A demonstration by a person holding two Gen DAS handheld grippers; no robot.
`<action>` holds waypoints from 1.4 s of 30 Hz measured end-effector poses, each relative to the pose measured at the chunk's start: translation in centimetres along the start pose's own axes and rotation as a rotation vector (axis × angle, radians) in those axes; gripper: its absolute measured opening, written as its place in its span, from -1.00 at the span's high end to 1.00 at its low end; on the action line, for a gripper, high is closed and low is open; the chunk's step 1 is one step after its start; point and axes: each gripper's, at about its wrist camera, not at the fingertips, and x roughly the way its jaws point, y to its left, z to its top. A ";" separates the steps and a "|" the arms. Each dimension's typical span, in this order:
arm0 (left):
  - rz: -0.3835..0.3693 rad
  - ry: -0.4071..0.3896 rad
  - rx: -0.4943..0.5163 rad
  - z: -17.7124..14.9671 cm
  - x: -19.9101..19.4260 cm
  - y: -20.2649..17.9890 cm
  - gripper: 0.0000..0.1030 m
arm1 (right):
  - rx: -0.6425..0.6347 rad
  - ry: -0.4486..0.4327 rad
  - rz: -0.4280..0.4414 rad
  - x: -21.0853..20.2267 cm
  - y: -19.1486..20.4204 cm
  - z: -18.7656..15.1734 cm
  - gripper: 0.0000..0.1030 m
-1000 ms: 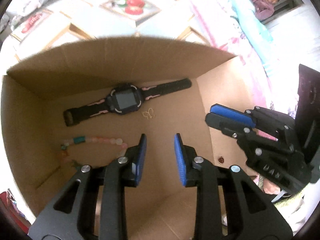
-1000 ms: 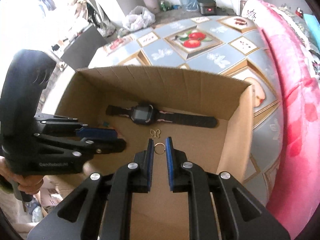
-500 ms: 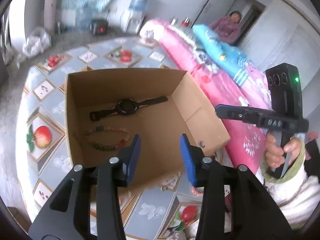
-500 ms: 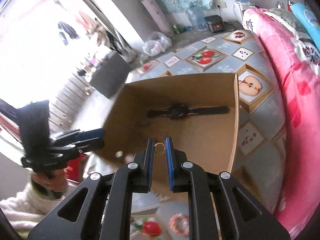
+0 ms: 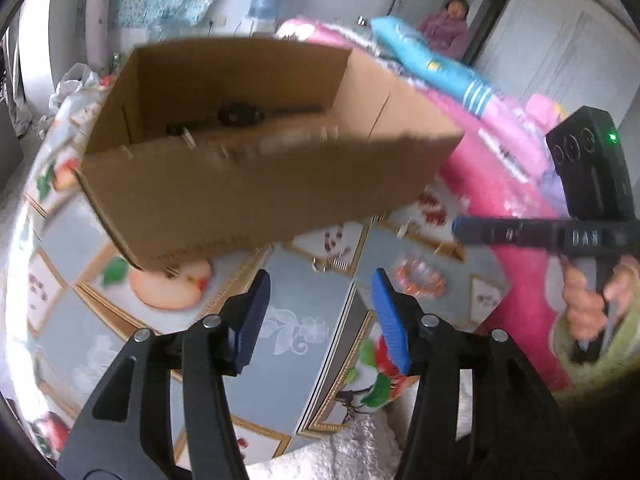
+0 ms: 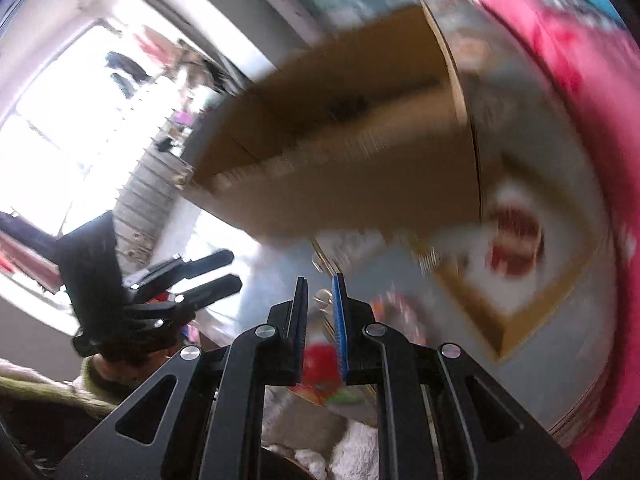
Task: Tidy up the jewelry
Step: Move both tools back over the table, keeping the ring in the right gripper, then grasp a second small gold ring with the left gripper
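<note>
An open cardboard box [image 5: 256, 184] stands on the patterned table, with a black watch [image 5: 240, 114] lying inside. In front of the box lie a small metal ring [image 5: 320, 266] and an orange bead bracelet [image 5: 418, 276]. My left gripper [image 5: 320, 280] hovers over the table short of the box; its jaws are opening with nothing between them. It also shows in the right wrist view, the left gripper [image 6: 234, 268] at the left. My right gripper [image 6: 320, 280] is shut on a small ring [image 6: 322, 298]. Held by a hand, the right gripper [image 5: 458, 226] pokes in from the right.
The table [image 5: 288, 360] has a blue cloth with fruit pictures. Pink bedding [image 5: 500, 184] runs along its right side. White fluffy fabric [image 5: 352, 452] lies at the near edge. A person [image 5: 448, 32] sits at the far doorway. The right wrist view is blurred.
Both grippers have pulled back out of the box to the near side of the table. The left jaws have spread wider. The right gripper still carries the ring.
</note>
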 end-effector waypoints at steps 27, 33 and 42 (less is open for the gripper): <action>-0.049 0.114 0.293 -3.4 3.9 -4.2 0.37 | -0.165 0.077 -0.081 4.3 0.9 -2.1 0.74; 0.017 0.120 0.396 -4.0 4.8 -5.6 0.38 | -0.151 0.068 -0.078 3.3 0.2 -2.9 0.74; 0.055 0.121 0.466 -4.2 5.2 -6.6 0.81 | -0.148 0.038 -0.076 2.3 0.2 -3.2 0.74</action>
